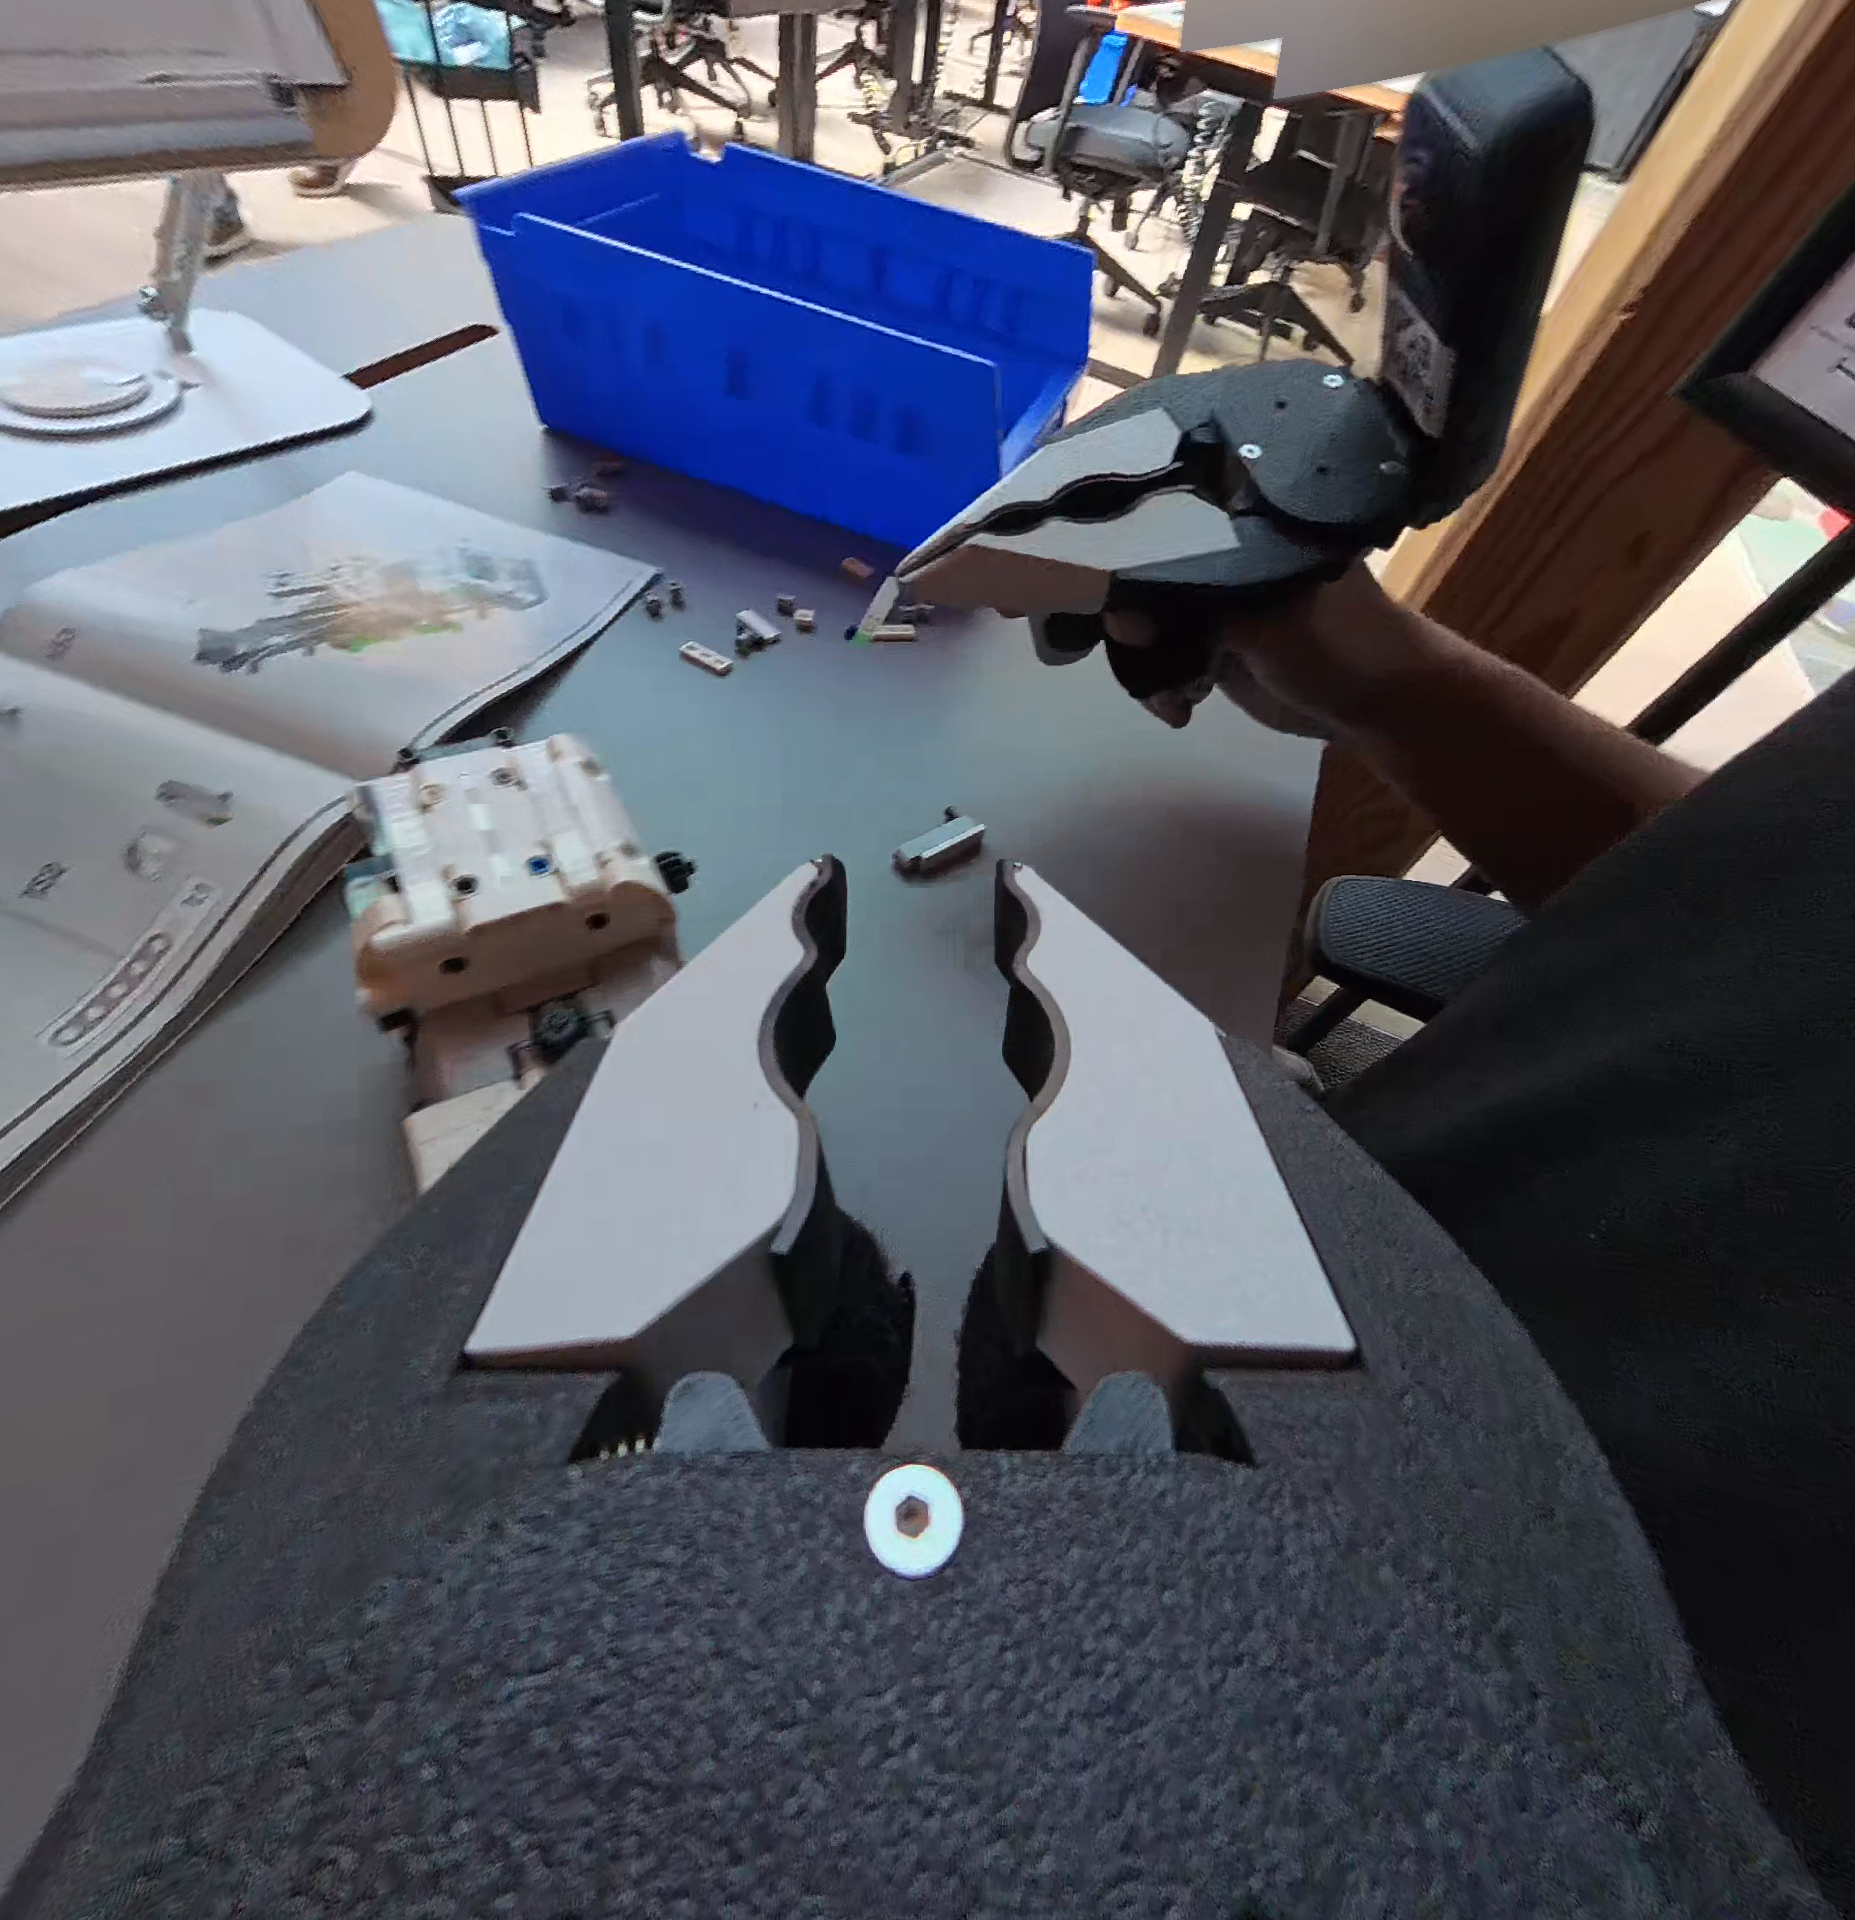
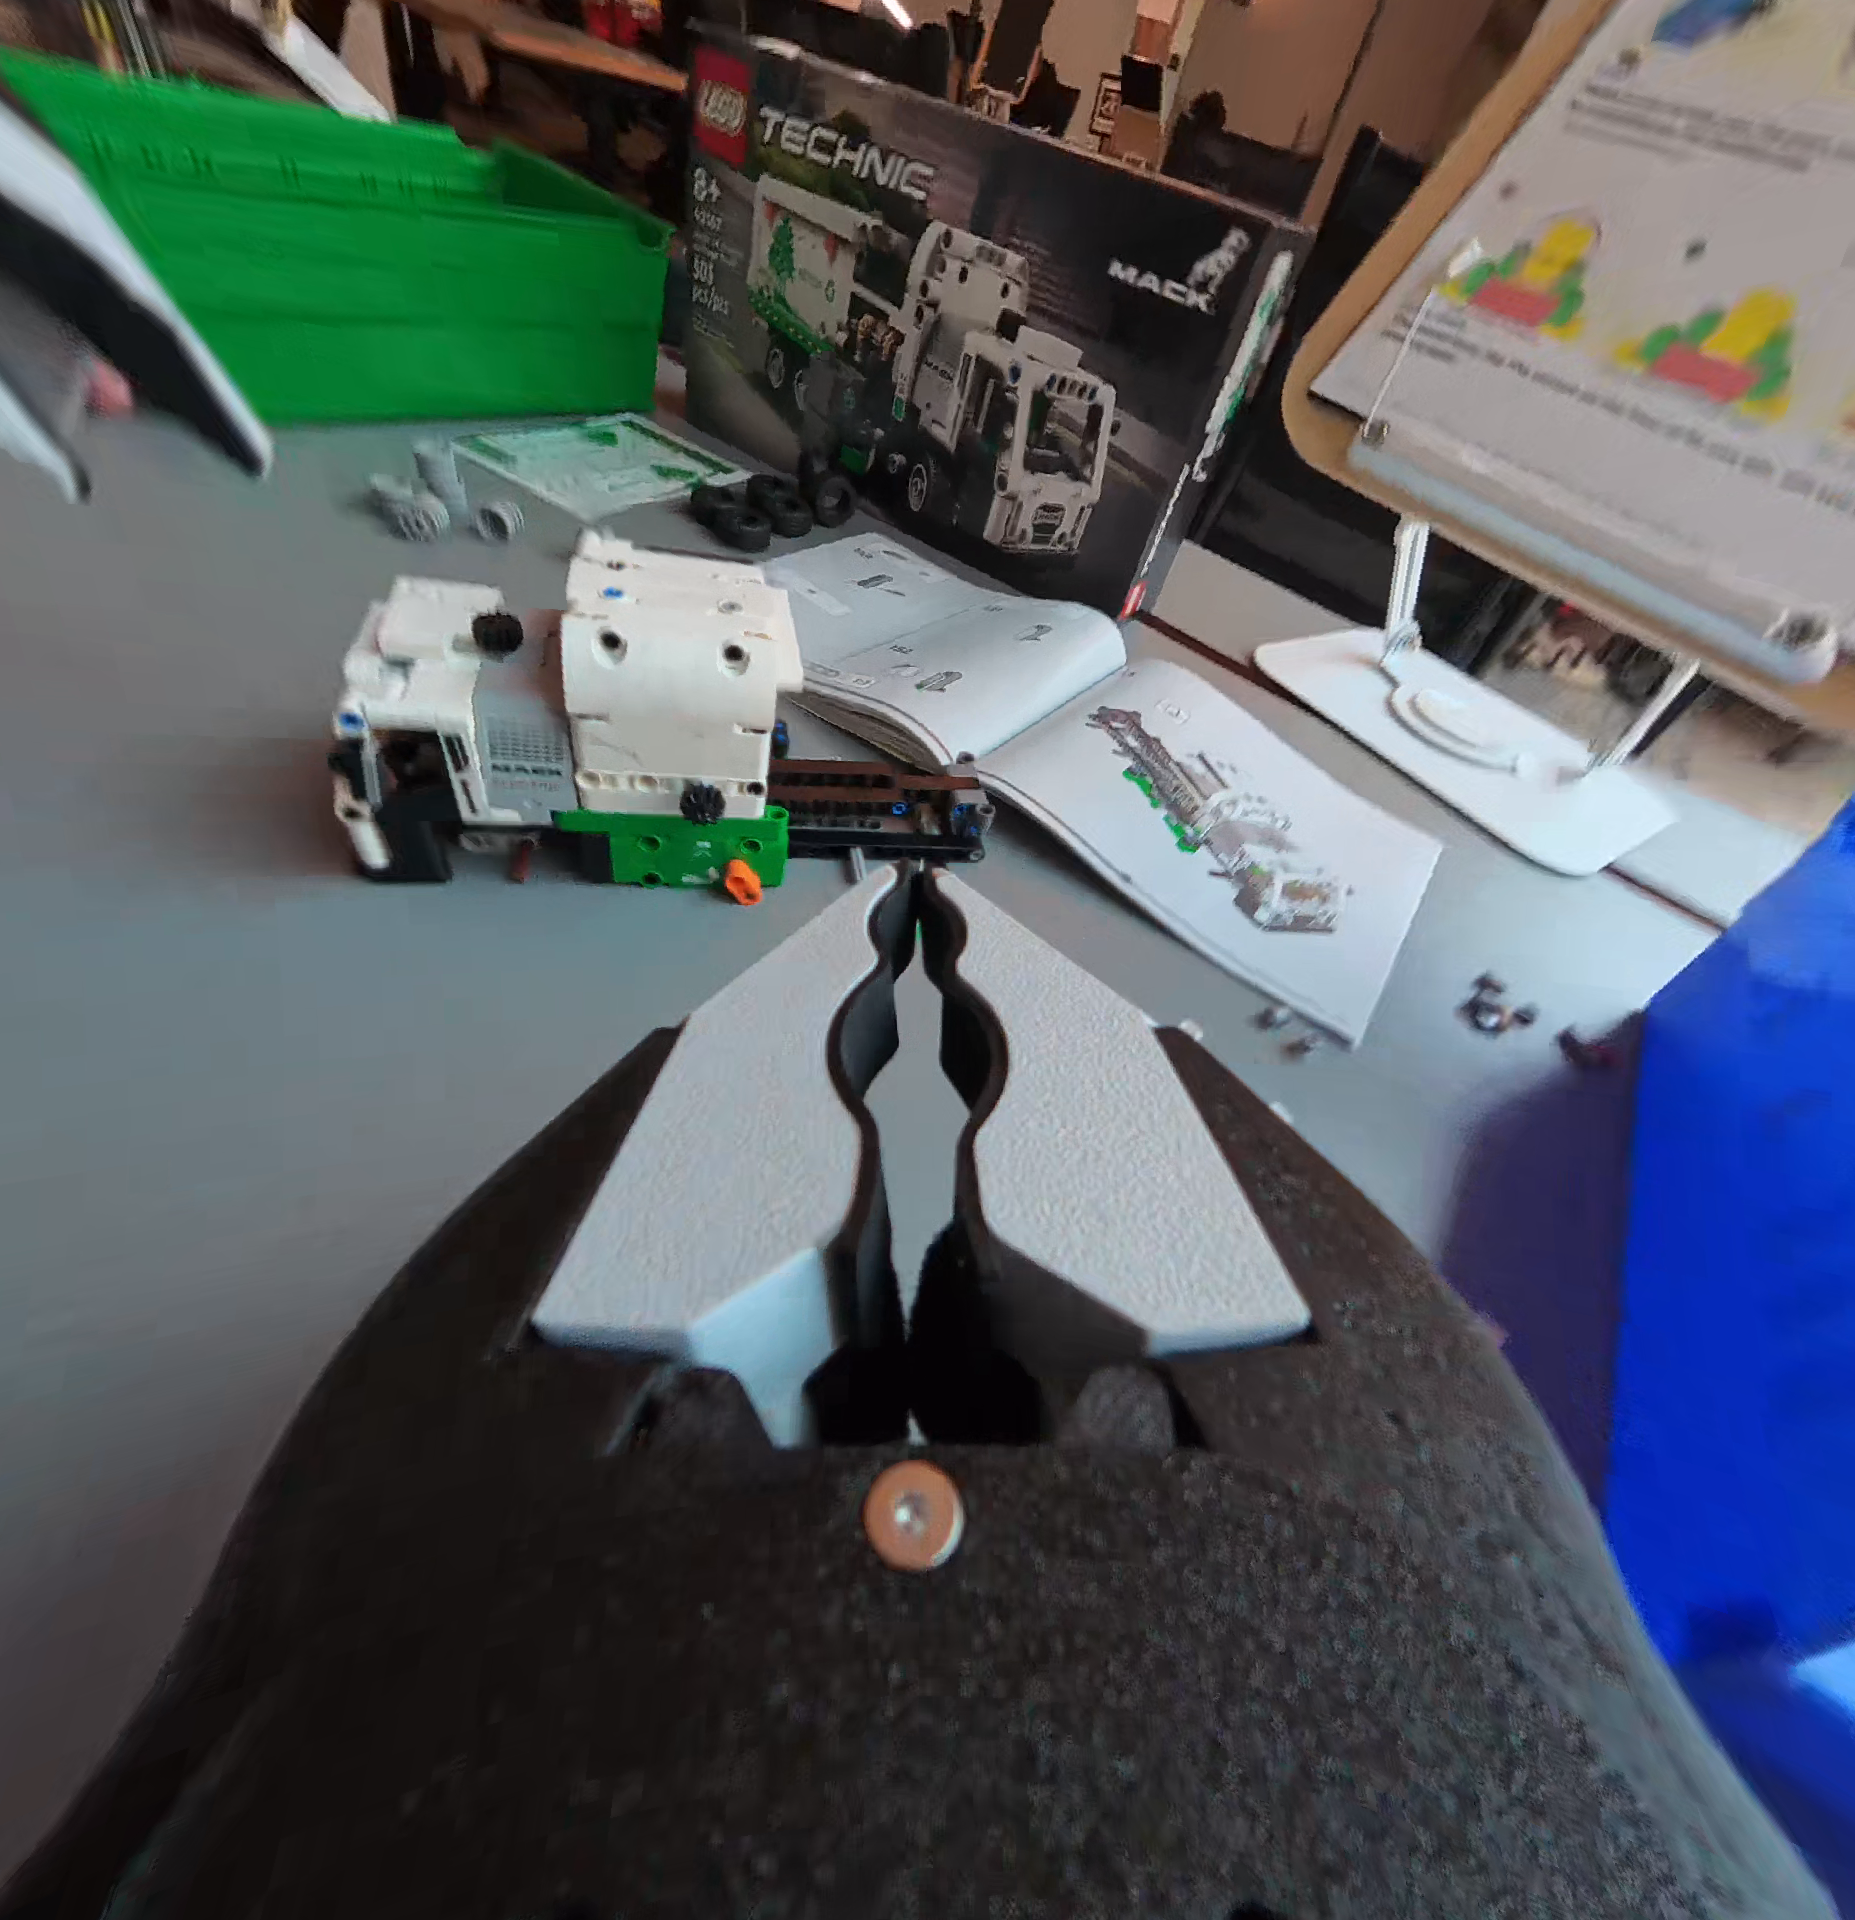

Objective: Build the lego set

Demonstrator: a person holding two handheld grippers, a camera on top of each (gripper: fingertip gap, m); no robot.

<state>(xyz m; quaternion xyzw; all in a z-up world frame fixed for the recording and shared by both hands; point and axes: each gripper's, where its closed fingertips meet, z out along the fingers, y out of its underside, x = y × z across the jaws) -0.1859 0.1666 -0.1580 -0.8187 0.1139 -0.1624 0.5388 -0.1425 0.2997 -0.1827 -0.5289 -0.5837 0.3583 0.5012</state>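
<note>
The right gripper (image 2: 915, 883) fills the lower frame, fingers almost closed; the half-built truck (image 2: 570, 727) stands at centre left.

So there's one half-built truck (image 2: 570, 727), one open instruction booklet (image 2: 1110, 748), one set box (image 2: 985, 343), one blue bin (image 1: 777, 332), one green bin (image 2: 362, 281), four black tyres (image 2: 772, 507) and two grippers.

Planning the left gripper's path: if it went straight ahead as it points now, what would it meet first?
Probably the small grey lego piece lying just past the open left gripper fingertips on the dark table; depth is uncertain.
</note>
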